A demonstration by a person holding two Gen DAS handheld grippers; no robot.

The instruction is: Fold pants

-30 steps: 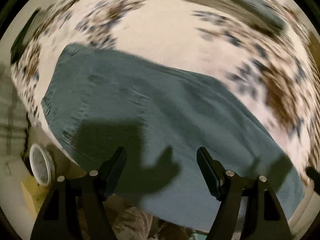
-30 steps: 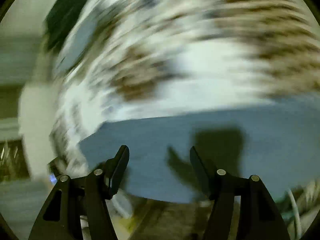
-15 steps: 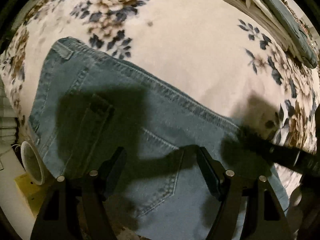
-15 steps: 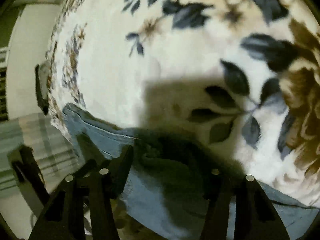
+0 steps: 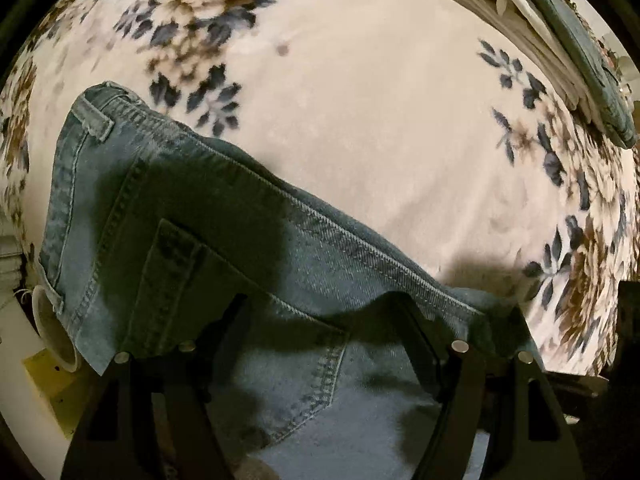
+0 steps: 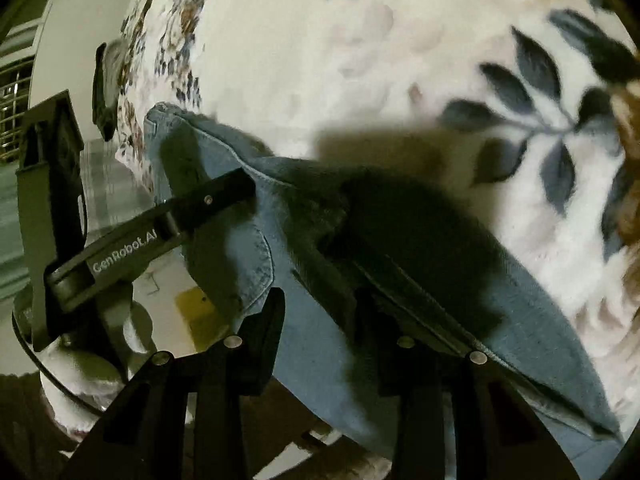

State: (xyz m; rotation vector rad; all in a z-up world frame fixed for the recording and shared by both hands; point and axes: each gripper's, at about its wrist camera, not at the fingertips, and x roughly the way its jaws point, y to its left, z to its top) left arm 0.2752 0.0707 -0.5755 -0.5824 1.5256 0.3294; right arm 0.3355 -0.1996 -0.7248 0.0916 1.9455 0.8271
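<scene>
Denim pants (image 5: 224, 264) nearer than second ago; left gripper (image 5: 320, 320) jaws spread, right gripper (image 6: 320, 312) jaws closing around fold.

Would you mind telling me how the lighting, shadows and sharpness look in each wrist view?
Left wrist: warm light, jeans stitching sharp, a hard gripper shadow across the pocket, fisheye bending the blanket. Right wrist: dark shadow over the jeans, blanket leaves soft at the right edge, left gripper crisp.
</scene>
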